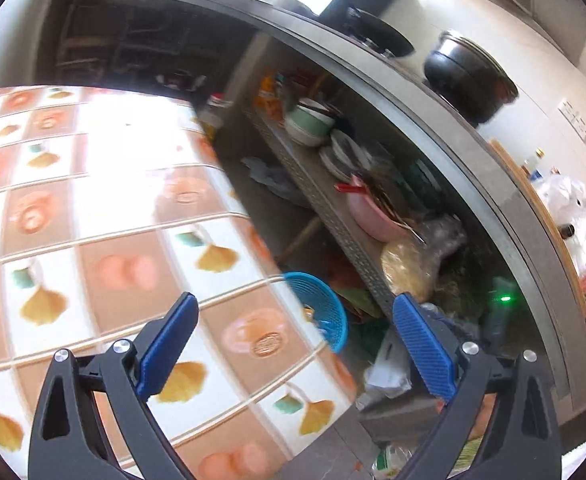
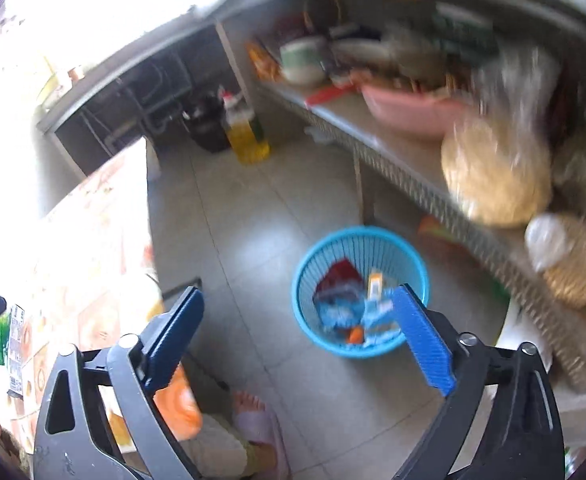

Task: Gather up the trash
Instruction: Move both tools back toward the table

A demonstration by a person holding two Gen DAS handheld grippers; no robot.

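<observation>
A blue plastic waste basket [image 2: 305,312] stands on the tiled floor and holds several wrappers [image 2: 339,306], red, blue and orange. My right gripper [image 2: 297,332] is open and empty above the floor, just left of the basket. My left gripper [image 1: 293,340] is open and empty over the edge of the patterned tablecloth [image 1: 93,220]; the basket [image 1: 325,308] shows past the table edge. A green and white wrapper [image 2: 9,344] lies on the table at the left of the right wrist view.
A low shelf [image 2: 413,176] under the counter holds bowls, a pink basin [image 2: 409,110] and bagged food [image 2: 493,172]. An oil bottle [image 2: 245,132] stands on the floor. A person's foot in a slipper [image 2: 253,416] is below. Pots [image 1: 469,76] sit on the counter.
</observation>
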